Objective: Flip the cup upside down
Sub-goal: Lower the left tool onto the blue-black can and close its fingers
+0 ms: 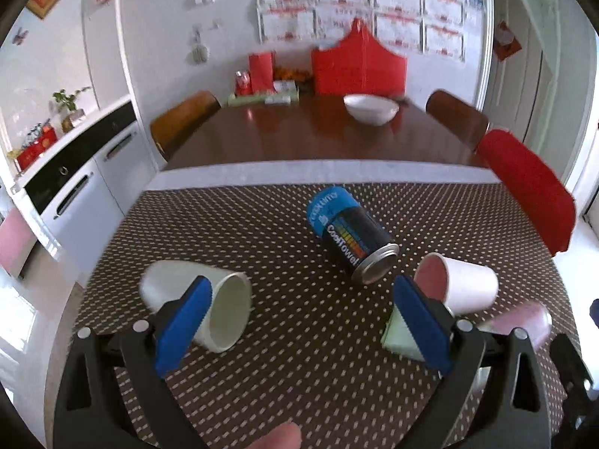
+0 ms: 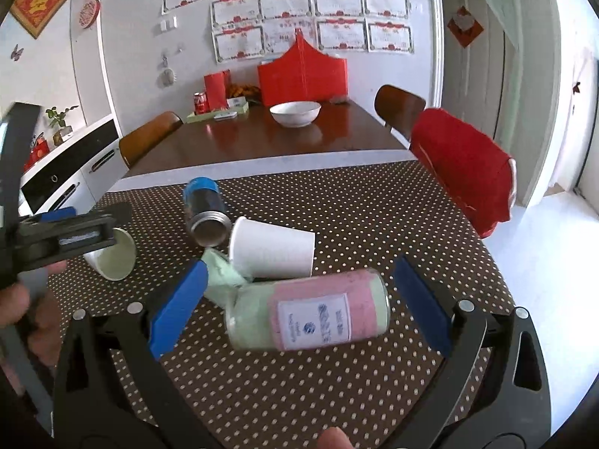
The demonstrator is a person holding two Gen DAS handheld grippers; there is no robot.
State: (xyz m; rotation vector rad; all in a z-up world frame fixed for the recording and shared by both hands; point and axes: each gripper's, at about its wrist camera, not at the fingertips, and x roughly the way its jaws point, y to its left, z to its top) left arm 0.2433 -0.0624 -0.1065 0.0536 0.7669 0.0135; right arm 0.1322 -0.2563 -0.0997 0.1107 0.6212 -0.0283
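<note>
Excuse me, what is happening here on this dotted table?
A person holds a two-finger tool in each hand over a dotted tablecloth. Both the left tool and the right tool are open and hold nothing. Two white cups lie on their sides: one cup near the left tool, the other cup beside a blue and black can. A pink and green jar lies between the right tool's fingers. No cup is flipped upside down yet.

A dark can with a blue band [image 1: 350, 234] lies on its side on the dotted cloth [image 1: 299, 374] covering the near surface. Near it lies a pink and green jar [image 2: 310, 314], also tipped over, with pale green fabric [image 2: 221, 277] at its left end. Farther off, a white bowl [image 2: 295, 113] sits on the brown surface, a red-draped chair [image 2: 464, 168] at right.
</note>
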